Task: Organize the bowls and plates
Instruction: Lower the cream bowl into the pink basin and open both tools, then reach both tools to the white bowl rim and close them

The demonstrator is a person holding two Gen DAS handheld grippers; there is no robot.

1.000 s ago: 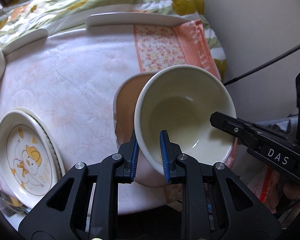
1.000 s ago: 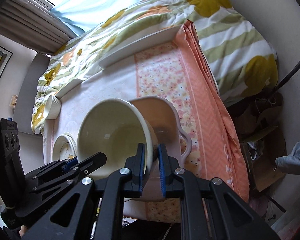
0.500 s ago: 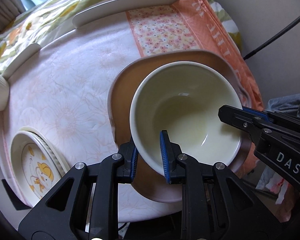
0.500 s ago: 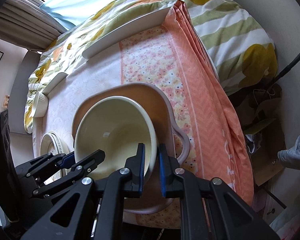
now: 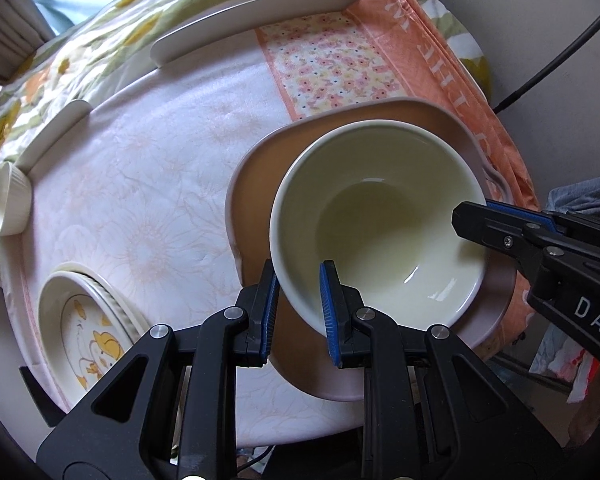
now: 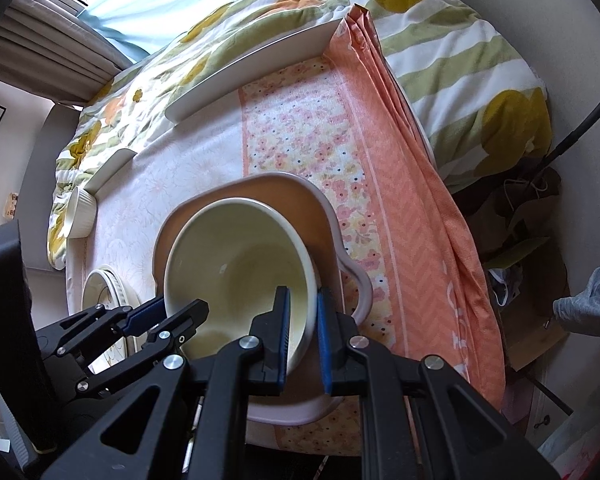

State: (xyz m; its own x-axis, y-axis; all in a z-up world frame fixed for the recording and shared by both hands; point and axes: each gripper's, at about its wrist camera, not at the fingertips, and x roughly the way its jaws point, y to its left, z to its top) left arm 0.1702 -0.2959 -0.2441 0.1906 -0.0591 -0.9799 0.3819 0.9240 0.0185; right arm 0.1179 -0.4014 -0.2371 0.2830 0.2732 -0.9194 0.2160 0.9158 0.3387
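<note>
- Bowl and dish work is going on atop a desk (image 5: 148,184) draped in a pale flowered cloth, with a floral quilt (image 6: 440,52) bunched past its far edge.
- Long white plates (image 5: 260,20) lie along that far edge, well apart from the action.
- At the near right corner sits a wide pink-brown dish with a handle (image 6: 324,216), its right side close to the cloth's orange border.
- Inside that dish rests the cream bowl (image 5: 380,216), leaning a little toward the near edge rather than sitting dead level.
- A stack of duck-printed plates (image 5: 88,328) waits at the near left corner; a small ribbed ramekin (image 5: 10,204) stands at the far left edge.
- The left claw (image 5: 298,300) pinches the bowl's near wall, one pad inside and one outside.
- The right claw (image 6: 302,320) is clamped on the rim on the bowl's other side, jaws nearly together.
- Risk as I see it: if one claw lets go before the other, the tilted bowl could rock or slide on the glazed dish. Pulling away without opening fully might drag bowl and dish toward the near edge.
</note>
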